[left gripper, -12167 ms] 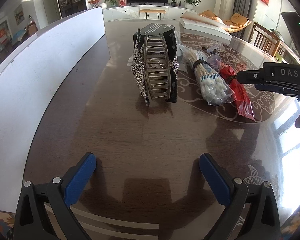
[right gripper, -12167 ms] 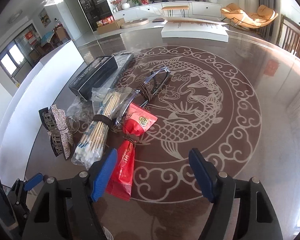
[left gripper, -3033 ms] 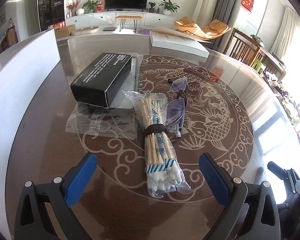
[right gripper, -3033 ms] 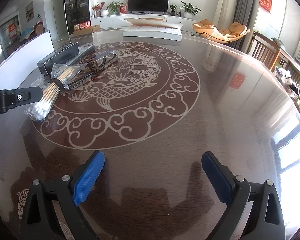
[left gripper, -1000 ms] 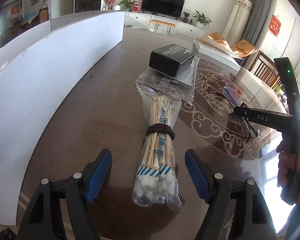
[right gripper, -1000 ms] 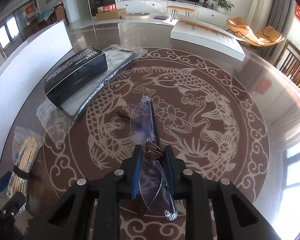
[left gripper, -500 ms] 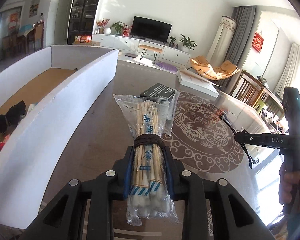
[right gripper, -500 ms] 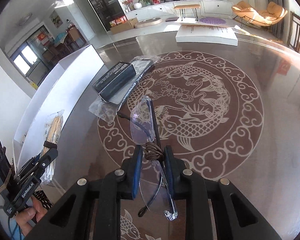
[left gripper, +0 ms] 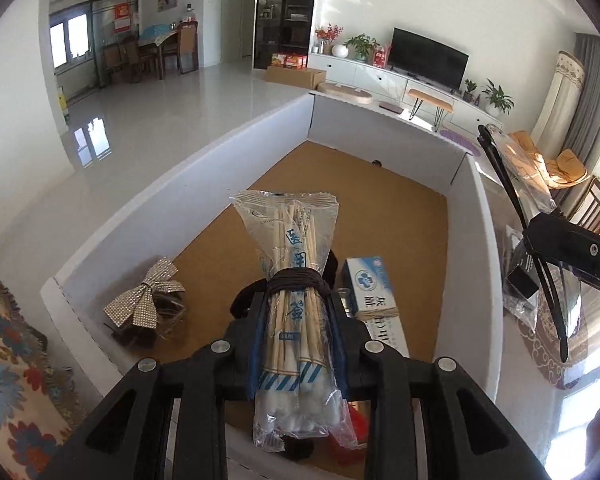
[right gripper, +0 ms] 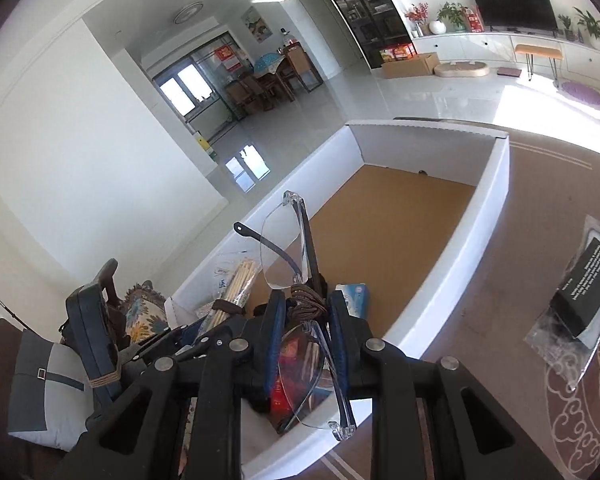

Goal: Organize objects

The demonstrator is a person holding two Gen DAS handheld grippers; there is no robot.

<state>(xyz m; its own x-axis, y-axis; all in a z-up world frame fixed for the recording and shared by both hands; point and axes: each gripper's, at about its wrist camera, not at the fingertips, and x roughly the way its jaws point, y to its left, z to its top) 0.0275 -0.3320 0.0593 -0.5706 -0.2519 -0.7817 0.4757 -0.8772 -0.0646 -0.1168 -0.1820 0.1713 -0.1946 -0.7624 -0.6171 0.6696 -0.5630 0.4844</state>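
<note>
Over the white box (left gripper: 476, 240), I am carrying the last loose items: my left gripper (left gripper: 298, 312) is clamping the cotton swab packet (left gripper: 296, 280), my right gripper (right gripper: 305, 320) the glasses (right gripper: 296, 264). The bow clip (left gripper: 146, 298), a blue carton (left gripper: 374, 300) and what looks like a red pouch (left gripper: 354, 426) are already lying inside, while the black box (right gripper: 588, 292) is waiting on the table (right gripper: 520, 240).

The bag of cotton swabs (left gripper: 296, 304) is hiding a dark item behind it; a red packet (left gripper: 350, 436) is peeking out beneath, mostly covered.

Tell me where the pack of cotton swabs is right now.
In the left wrist view, the pack of cotton swabs is clamped in the left gripper, over the near end of the white box.
</note>
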